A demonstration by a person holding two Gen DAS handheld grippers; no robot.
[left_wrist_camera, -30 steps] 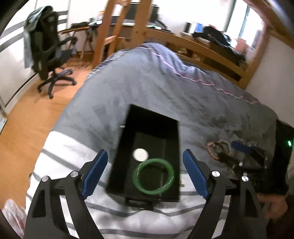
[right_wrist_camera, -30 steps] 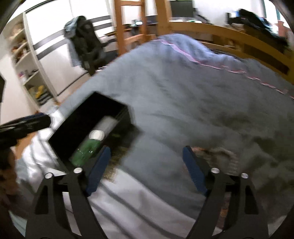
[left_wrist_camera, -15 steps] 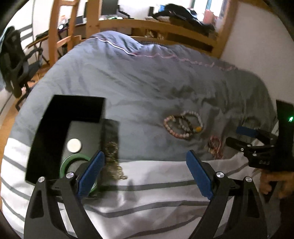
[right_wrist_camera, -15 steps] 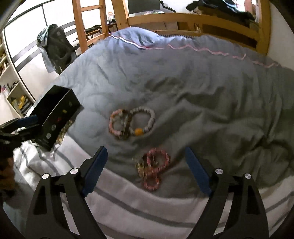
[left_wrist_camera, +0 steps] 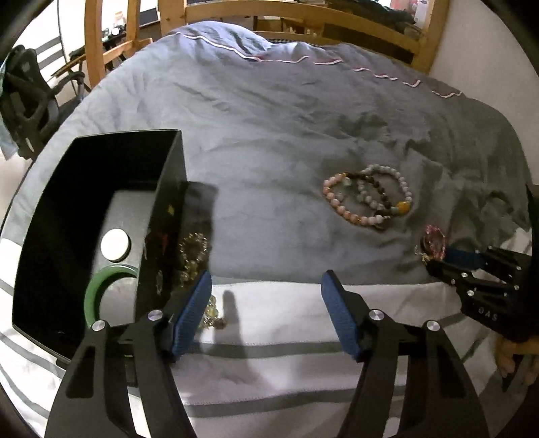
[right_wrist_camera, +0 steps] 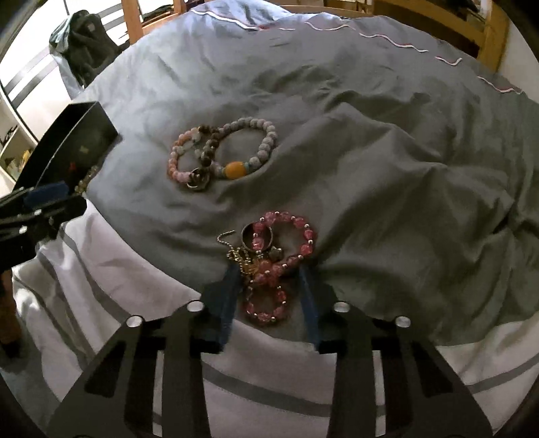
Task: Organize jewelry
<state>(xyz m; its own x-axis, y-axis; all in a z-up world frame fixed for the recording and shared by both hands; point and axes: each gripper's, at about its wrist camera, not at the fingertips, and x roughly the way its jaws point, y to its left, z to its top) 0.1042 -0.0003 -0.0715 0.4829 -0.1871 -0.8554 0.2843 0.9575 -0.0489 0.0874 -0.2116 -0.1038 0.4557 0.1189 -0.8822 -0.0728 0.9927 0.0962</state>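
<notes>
My right gripper [right_wrist_camera: 267,271] points down at a tangle of pink bead bracelets [right_wrist_camera: 286,242] with a metal ring [right_wrist_camera: 256,236] and a gold ball chain [right_wrist_camera: 235,252] on the grey duvet. Its jaws are closing, the lower pink loop lies between the pads, and a small gap shows on each side. My left gripper [left_wrist_camera: 266,278] hovers over the white striped sheet, jaws closing on nothing. A clear bead bracelet [left_wrist_camera: 193,252] lies just beside its left pad, against the black box [left_wrist_camera: 168,188]. Inside the box are a green bangle [left_wrist_camera: 92,296] and a white disc [left_wrist_camera: 115,244].
A second cluster of pink, brown and grey bead bracelets [left_wrist_camera: 367,198] lies on the duvet [left_wrist_camera: 269,118] between the two grippers. A wooden bed frame [left_wrist_camera: 303,20] runs along the far side. An office chair [left_wrist_camera: 23,111] stands on the floor at the left. A hand [left_wrist_camera: 515,357] holds the right gripper.
Both grippers sank toward the bed. The left swung right, off the box to the sheet beside it. The right came down over the pink bracelets, and its pads have drawn much closer together.
</notes>
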